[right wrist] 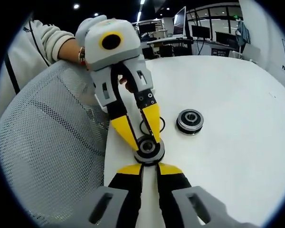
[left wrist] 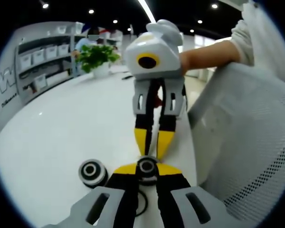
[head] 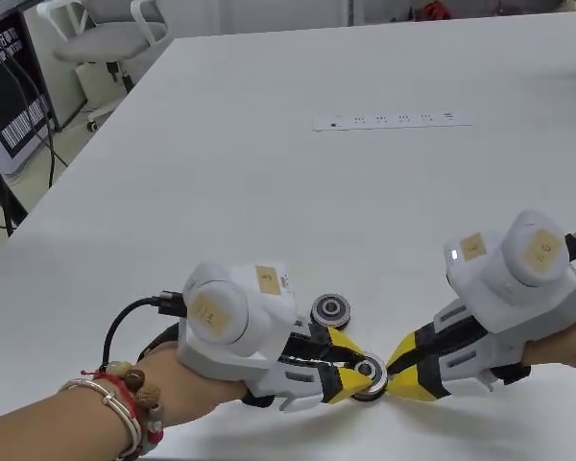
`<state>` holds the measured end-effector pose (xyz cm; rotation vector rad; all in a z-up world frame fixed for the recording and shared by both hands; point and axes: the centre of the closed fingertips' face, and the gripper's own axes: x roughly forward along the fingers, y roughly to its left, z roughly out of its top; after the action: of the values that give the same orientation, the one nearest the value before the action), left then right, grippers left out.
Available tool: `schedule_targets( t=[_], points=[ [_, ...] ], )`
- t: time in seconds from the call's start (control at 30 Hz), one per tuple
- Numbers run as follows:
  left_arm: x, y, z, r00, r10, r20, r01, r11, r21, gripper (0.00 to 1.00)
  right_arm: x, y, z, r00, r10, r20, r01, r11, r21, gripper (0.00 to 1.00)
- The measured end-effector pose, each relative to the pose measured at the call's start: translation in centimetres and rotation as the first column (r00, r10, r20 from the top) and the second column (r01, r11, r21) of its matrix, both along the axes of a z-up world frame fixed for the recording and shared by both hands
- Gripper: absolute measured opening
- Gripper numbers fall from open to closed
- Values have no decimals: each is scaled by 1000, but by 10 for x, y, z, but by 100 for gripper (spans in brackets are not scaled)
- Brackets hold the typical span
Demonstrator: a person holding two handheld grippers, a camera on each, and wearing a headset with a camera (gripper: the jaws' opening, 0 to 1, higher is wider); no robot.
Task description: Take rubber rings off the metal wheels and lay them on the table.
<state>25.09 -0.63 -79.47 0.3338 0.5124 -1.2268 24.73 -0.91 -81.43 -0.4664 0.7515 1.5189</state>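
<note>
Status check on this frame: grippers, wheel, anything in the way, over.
Left gripper shut on metal wheel. Right gripper pinched at its rim, apparently on the rubber ring. Second wheel and one loose ring alongside, not blocking.

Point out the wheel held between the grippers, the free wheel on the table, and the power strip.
Gripped wheel [right wrist: 149,148]: right gripper view, on its hub.
Free wheel [right wrist: 190,118]: right gripper view, on its top face.
Power strip [head: 392,120]: head view, on its middle.

Left gripper [head: 362,373] and right gripper [head: 393,375] meet tip to tip, left fingers clamped, right nearly closed.
</note>
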Motion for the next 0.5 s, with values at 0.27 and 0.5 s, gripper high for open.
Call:
schedule_targets(
  t=[0.27,0.5],
  points=[
    [0,-1,0,1000,-2,1,2,1000,-1,14,1,6,-1,998,29,57,-31,999,24,19],
    [-1,-1,0,1000,-3,1,3,1000,-2,14,0,6,-1,999,23,42,-24,999,21,20]
  ],
)
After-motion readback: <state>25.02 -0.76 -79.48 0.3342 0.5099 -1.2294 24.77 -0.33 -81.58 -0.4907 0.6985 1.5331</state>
